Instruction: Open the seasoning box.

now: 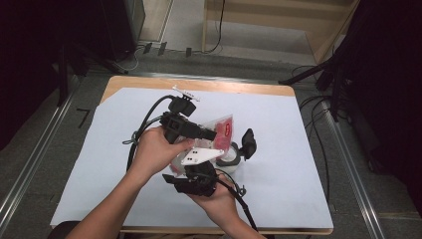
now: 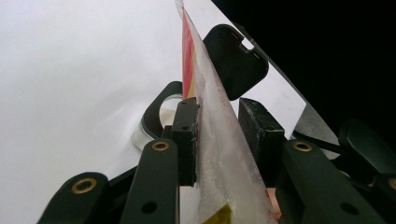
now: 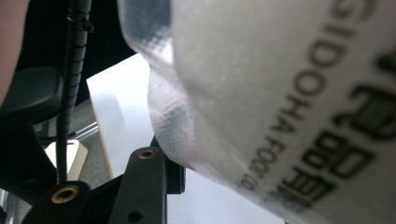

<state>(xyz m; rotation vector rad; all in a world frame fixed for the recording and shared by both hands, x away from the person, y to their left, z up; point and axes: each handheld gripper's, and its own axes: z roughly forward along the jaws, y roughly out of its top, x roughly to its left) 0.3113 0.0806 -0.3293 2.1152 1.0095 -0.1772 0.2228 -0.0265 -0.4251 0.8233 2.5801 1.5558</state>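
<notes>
High view shows my two hands meeting over the middle of the white paper-covered table (image 1: 278, 149), so I start nearest me: the right gripper (image 1: 195, 183), with its grey three-cornered plate, sits under the near end of the clear plastic food pouch with red and yellow print (image 1: 219, 133). Right gripper view has the pouch's film pressed close across the lens with dark lettering on it; I cannot tell whether that pair of jaws actually pinches it. A little farther, the left gripper (image 2: 219, 135) has its jaws partly closed with the pouch standing edge-on between them; one pad lies against the film, the other looks just beside it, so I judge this a light pinch. Beyond the pouch lies a round clear glass jar (image 2: 163, 114) with a black hinged lid (image 2: 236, 58) flipped open, at the right of my hands. To do this well, I'd keep both hands steady and the pouch taut, and aim its mouth over the jar.
</notes>
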